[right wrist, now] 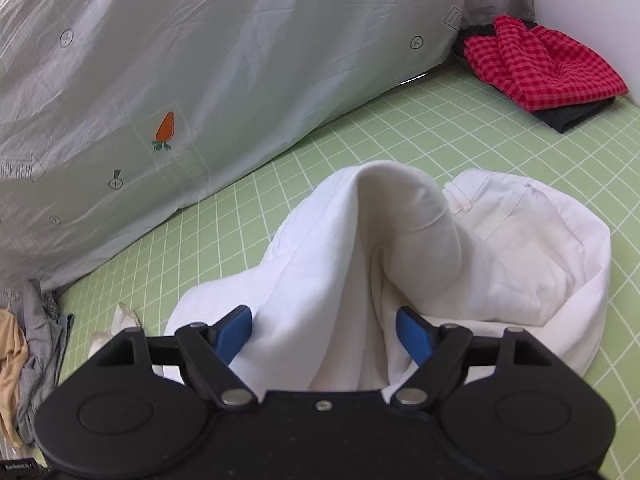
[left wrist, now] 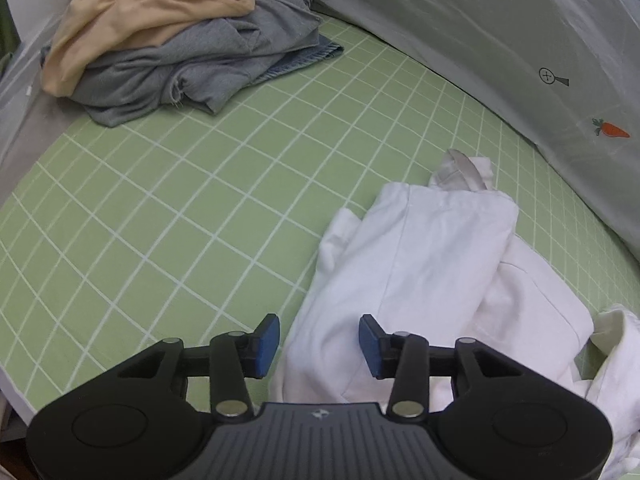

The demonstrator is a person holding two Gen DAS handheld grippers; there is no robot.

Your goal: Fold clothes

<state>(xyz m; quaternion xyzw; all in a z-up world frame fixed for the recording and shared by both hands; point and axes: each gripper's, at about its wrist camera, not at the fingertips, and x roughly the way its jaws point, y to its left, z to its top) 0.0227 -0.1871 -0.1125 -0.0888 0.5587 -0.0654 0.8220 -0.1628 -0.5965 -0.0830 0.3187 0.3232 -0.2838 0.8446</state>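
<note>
White trousers [left wrist: 432, 248] lie crumpled on the green checked sheet [left wrist: 160, 200], at the lower right of the left wrist view. My left gripper [left wrist: 319, 346] hangs open just above their near edge: its left pad is over bare sheet, its right pad over white cloth. In the right wrist view the same trousers [right wrist: 520, 240] fill the middle, with a belt loop showing at the waistband. A tall fold of the cloth stands up between the fingers of my right gripper [right wrist: 325, 334], which is wide open, its blue pads apart from the fold.
A heap of beige and grey clothes [left wrist: 160, 40] sits at the far left of the sheet. A pale duvet with a carrot print [right wrist: 200, 60] borders the far side. A red checked garment on a black one [right wrist: 540, 64] lies far right.
</note>
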